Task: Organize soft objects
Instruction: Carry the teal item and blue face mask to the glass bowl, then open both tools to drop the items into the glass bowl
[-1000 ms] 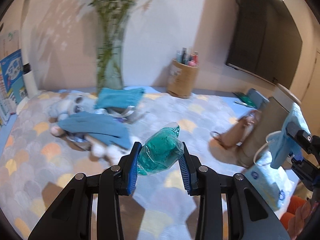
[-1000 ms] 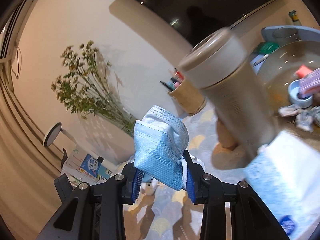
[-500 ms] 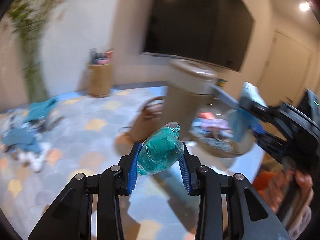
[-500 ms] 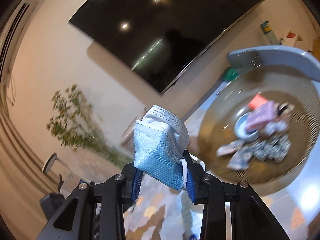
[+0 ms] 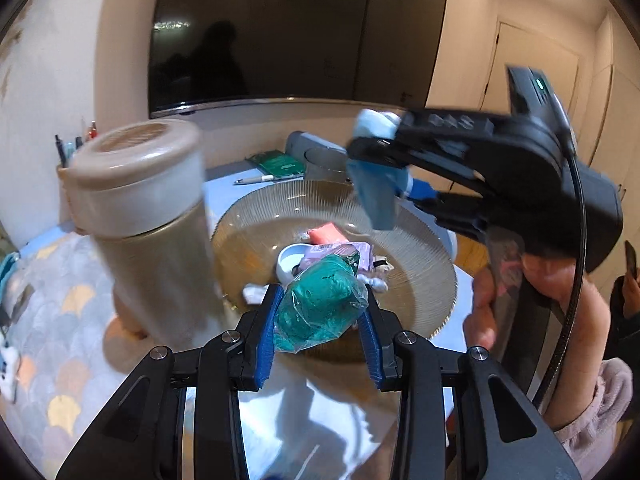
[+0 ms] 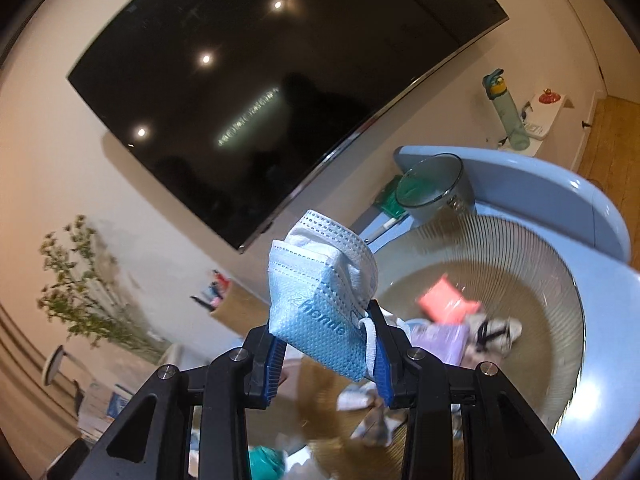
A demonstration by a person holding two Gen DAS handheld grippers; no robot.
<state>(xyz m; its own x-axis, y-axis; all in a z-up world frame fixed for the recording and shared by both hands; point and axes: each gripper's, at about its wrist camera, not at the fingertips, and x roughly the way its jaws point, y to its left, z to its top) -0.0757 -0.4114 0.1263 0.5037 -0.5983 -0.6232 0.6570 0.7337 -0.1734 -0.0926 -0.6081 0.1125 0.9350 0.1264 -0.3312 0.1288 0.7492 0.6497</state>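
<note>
Two grippers are over my ribbed glass bowl (image 5: 424,248), beside the tall beige canister (image 5: 148,216). My right gripper (image 6: 326,354) is clamped on a folded blue face mask (image 6: 320,304), above the bowl's far rim. My left gripper (image 5: 322,334) pinches a plastic-wrapped teal bundle (image 5: 320,304) over the near rim.

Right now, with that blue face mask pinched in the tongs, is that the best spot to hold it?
It seems sound. The right tongs squeeze the folded blue face mask across its bunched lower end, one pad on each flat side, so all layers and the ear loop are trapped together. The free upper part stands clear. Gripping a single loose edge would probably let it unfold.
</note>
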